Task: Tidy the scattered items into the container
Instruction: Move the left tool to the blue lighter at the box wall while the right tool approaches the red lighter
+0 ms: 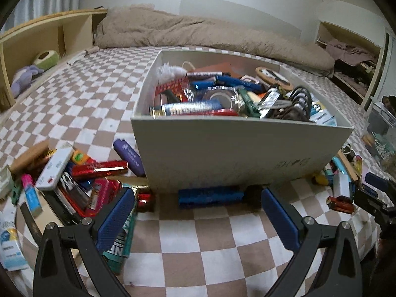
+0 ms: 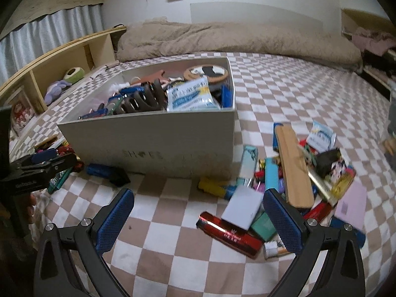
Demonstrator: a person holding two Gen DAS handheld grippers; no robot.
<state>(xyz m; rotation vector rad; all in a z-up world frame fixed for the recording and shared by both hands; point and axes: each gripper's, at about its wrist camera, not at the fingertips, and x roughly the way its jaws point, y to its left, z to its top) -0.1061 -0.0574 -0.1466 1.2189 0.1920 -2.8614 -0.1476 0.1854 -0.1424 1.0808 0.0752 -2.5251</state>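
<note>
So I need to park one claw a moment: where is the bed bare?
Bare checkered cover lies in front of the box, between the left pile and right pile, and beyond the box toward the blanket. Both piles are crowded; the box is heaped.

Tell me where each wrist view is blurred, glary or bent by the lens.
Left wrist view: the pile of items at lower left is motion-smeared, the red foil packet throws glare, and the box front edge bows. Right wrist view: the scattered pile at right is smeared, the red packet shows a bright streak, and the shelf curves; dark corners frame both.
</note>
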